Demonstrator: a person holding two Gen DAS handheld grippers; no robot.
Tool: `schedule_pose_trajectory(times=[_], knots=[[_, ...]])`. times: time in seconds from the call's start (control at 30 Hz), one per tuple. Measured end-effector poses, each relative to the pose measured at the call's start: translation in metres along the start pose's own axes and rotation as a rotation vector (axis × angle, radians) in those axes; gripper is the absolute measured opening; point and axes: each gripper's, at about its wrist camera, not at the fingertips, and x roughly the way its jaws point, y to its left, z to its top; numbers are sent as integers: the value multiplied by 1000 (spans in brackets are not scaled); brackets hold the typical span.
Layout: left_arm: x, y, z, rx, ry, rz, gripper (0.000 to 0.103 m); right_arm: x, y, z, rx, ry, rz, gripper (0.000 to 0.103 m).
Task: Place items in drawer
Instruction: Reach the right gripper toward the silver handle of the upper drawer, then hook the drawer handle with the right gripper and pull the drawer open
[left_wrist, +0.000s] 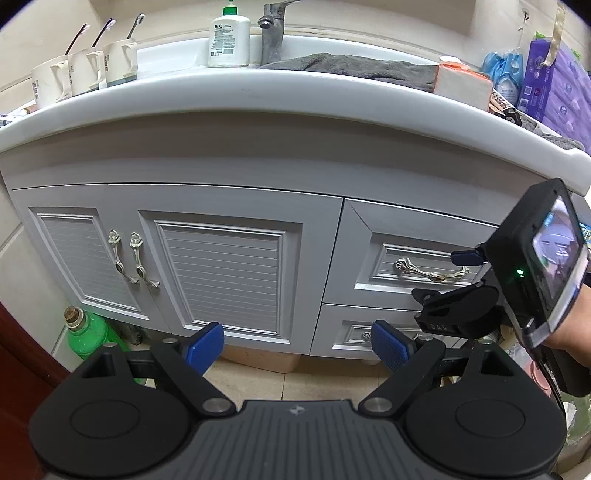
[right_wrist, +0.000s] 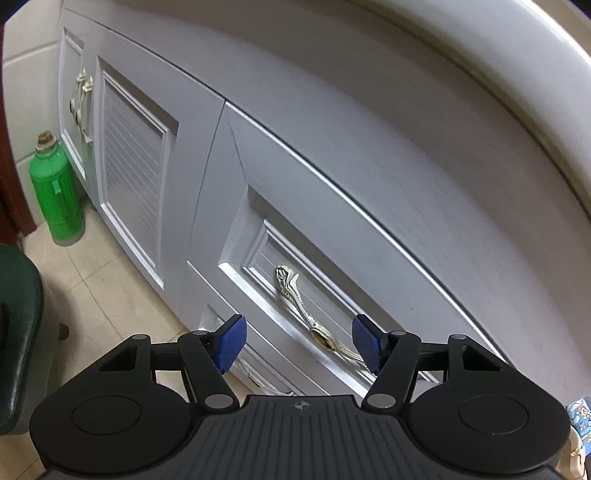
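The grey vanity's upper drawer (left_wrist: 406, 229) is closed, with an ornate silver handle (left_wrist: 424, 271). In the left wrist view my right gripper (left_wrist: 448, 277) reaches in from the right, its fingers above and below the handle's right end. In the right wrist view the handle (right_wrist: 306, 310) lies between the blue pads (right_wrist: 365, 347) of the right gripper (right_wrist: 298, 343), with gaps on both sides, so it is open. My left gripper (left_wrist: 297, 343) hangs wide open and empty in front of the cabinet, low, near the floor. A lotion bottle (left_wrist: 229, 37) and an orange-white box (left_wrist: 461, 86) stand on the counter.
A closed lower drawer (left_wrist: 369, 332) sits under the upper one. Double doors (left_wrist: 147, 258) fill the left. A grey towel (left_wrist: 351, 66) lies in the sink by the faucet (left_wrist: 273, 33). Cups with toothbrushes (left_wrist: 85, 70) and purple packs (left_wrist: 554, 81) stand on the counter. A green bottle (right_wrist: 55, 199) stands on the floor.
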Motion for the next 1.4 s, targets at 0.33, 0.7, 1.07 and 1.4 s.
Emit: schedule_pose_trajectory(times=[0.33,0.7,1.07,1.4], knots=[[0,1,1,-4,9,-1,103,15,5,1,-33,25,-4,53],[2,1,0,1,0,-6,103,23,1,5,-15,41,-7,46],[2,-4,-1,12,15,-9,103,19,6,2,-68,51,-59,43],[0,-5,0,8,1,-15,103,-11,16,-19,-71,31,-25,43]])
